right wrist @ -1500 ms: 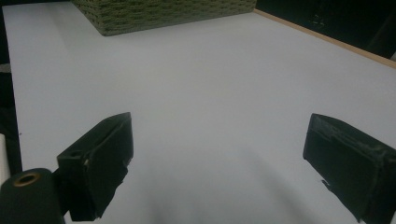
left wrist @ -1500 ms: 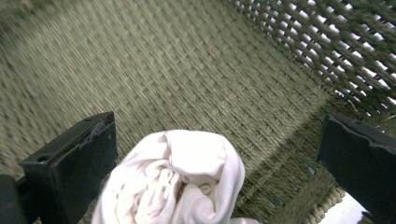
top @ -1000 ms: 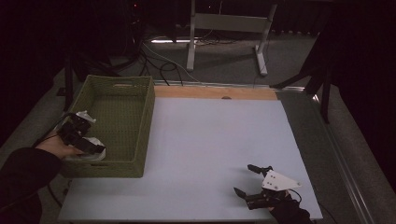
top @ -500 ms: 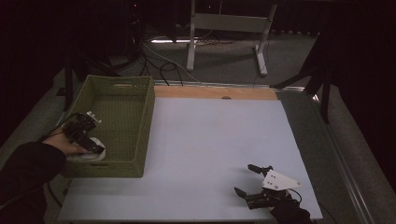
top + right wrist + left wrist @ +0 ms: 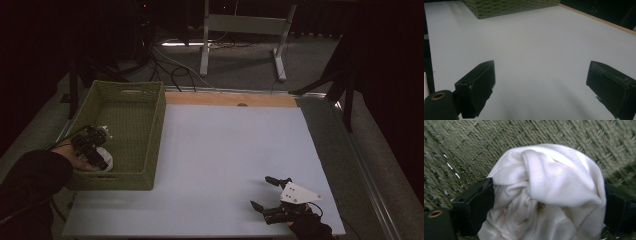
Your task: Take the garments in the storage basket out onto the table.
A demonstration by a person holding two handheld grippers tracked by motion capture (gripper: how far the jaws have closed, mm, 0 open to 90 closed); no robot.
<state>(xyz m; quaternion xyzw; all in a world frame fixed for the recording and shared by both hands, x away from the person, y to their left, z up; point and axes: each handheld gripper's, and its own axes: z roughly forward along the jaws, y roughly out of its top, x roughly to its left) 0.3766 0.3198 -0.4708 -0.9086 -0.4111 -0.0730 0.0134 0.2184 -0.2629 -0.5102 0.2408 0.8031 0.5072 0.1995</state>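
Note:
A bunched white cloth (image 5: 554, 177) lies on the floor of the green woven basket (image 5: 156, 131), near its front left corner. My left gripper (image 5: 548, 202) points down into the basket, and the cloth fills the gap from one black jaw to the other. Its jaws have just been closing and now press on the cloth from both sides. From above, the left gripper (image 5: 100, 156) sits over the cloth (image 5: 106, 162), held by a hand in a dark sleeve. My right gripper (image 5: 260, 192) rests low over the white table (image 5: 225, 145) at the front right, jaws wide apart with nothing between them (image 5: 541, 82).
The basket stands on the table's left side, long axis running away from me. A wooden strip (image 5: 230, 99) edges the far side of the table. Beyond it are cables and a metal stand (image 5: 240, 30) on the floor.
The left gripper has sunk lower into the basket's front left corner onto the cloth. The right gripper has stayed where it was.

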